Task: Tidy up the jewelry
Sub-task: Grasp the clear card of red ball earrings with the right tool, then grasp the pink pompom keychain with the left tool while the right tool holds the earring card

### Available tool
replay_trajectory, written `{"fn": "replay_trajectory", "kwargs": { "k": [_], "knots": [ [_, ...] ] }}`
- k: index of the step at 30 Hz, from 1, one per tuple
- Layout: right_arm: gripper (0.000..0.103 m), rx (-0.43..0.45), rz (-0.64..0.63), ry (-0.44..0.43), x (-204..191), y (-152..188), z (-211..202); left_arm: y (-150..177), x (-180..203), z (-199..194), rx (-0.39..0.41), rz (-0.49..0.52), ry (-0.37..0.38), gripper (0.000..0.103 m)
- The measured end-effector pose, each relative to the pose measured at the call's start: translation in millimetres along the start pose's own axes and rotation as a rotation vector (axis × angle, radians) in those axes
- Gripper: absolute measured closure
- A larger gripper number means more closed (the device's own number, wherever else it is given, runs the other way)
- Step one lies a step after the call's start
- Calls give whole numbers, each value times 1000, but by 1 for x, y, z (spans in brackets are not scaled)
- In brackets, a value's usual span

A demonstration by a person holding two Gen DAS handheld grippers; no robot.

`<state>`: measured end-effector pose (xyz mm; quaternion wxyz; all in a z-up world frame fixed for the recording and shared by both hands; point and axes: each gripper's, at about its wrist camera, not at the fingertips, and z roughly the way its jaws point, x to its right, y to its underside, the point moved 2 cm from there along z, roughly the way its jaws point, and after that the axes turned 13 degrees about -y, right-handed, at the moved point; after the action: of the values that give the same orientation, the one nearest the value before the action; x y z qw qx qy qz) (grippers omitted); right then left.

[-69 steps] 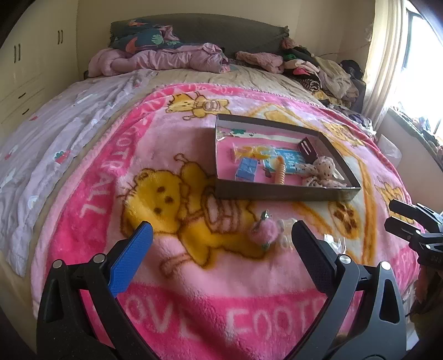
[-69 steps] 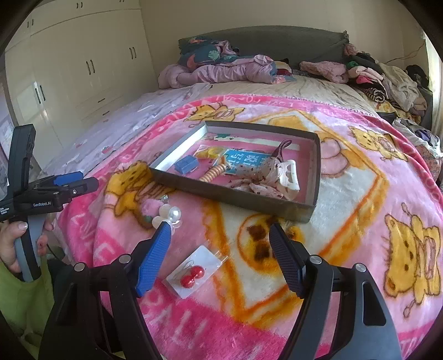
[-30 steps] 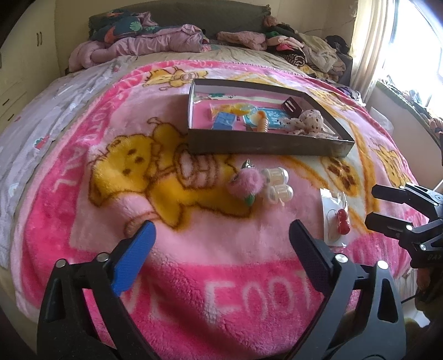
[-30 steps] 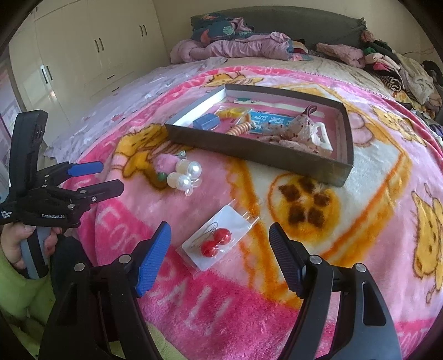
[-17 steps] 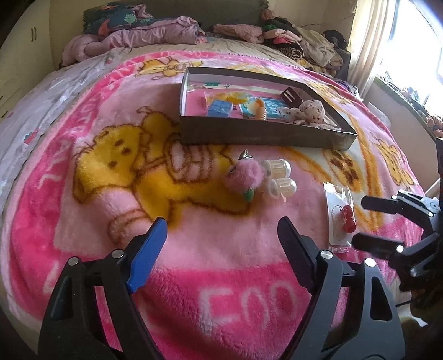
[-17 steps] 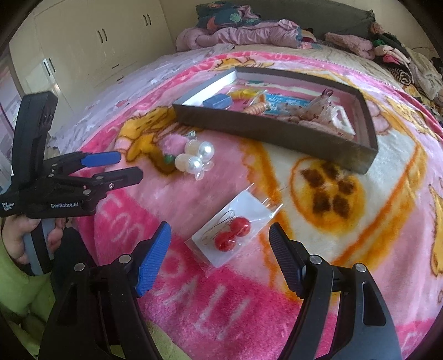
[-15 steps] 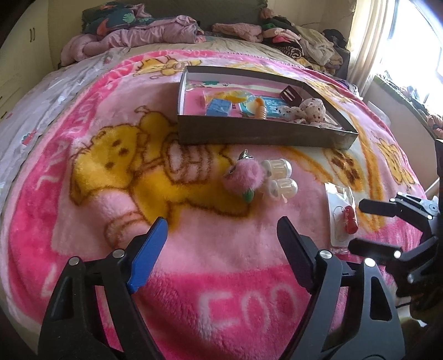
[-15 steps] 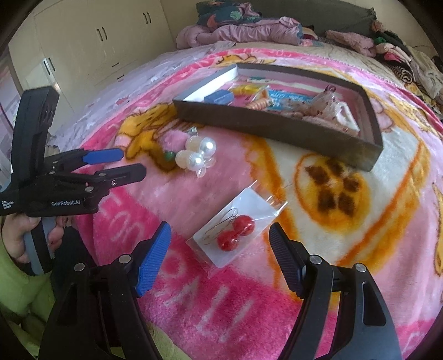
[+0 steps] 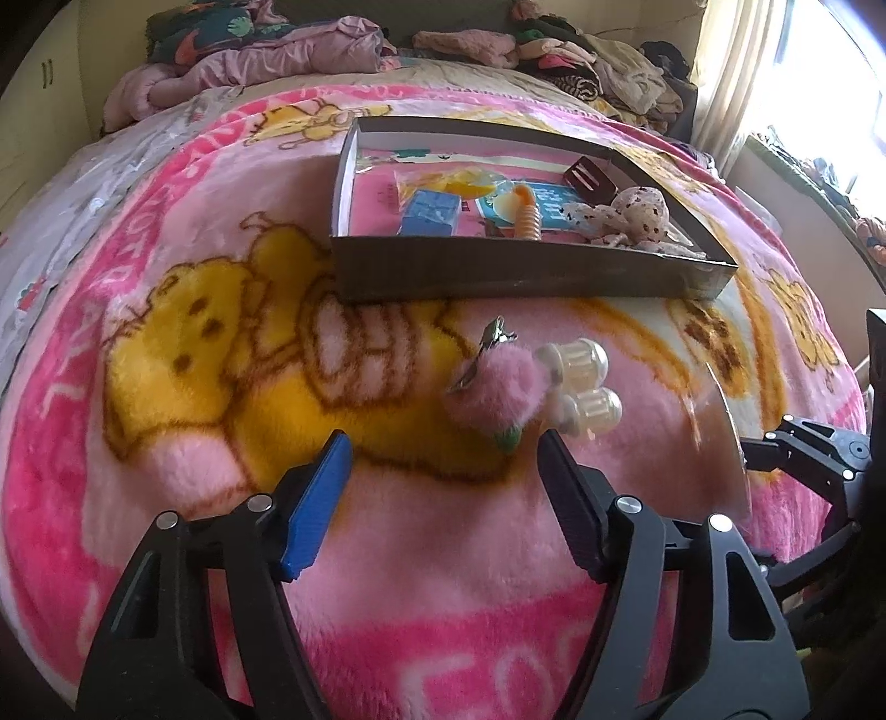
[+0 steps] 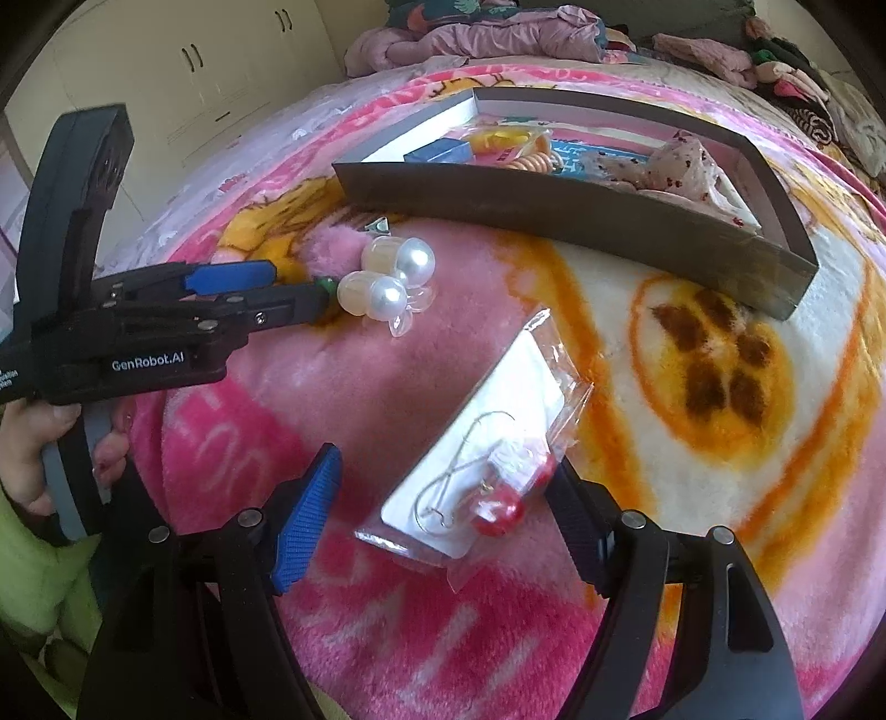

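A pink pompom hair clip with two pearl pieces lies on the pink blanket just ahead of my open left gripper. The pearls and the left gripper also show in the right wrist view. A clear packet with red bead earrings lies between the fingers of my open right gripper. The right gripper also shows in the left wrist view. A grey cardboard tray holding several small jewelry items sits farther back.
The bed is covered by a pink cartoon blanket. Piled clothes and bedding lie at the headboard. White cupboards stand at the left, a curtained window at the right.
Both grippers have moved forward and down. The left one has narrowed and come close to the pompom clip. The right one now straddles the earring packet.
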<state>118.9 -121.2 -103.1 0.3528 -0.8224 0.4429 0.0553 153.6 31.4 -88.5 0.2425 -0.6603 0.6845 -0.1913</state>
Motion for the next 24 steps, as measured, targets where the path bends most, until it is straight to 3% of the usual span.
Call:
{"fn": "replay_trajectory", "kwargs": {
  "k": [4, 15, 24],
  "knots": [
    [33, -2, -4, 3, 2, -2, 2, -5, 2, 5, -5, 7, 8, 43],
    [49, -2, -12, 10, 9, -5, 4, -14, 3, 14, -6, 8, 29, 46],
    [51, 3, -20, 4, 10, -1, -1, -15, 3, 16, -3, 5, 33, 47]
  ]
}}
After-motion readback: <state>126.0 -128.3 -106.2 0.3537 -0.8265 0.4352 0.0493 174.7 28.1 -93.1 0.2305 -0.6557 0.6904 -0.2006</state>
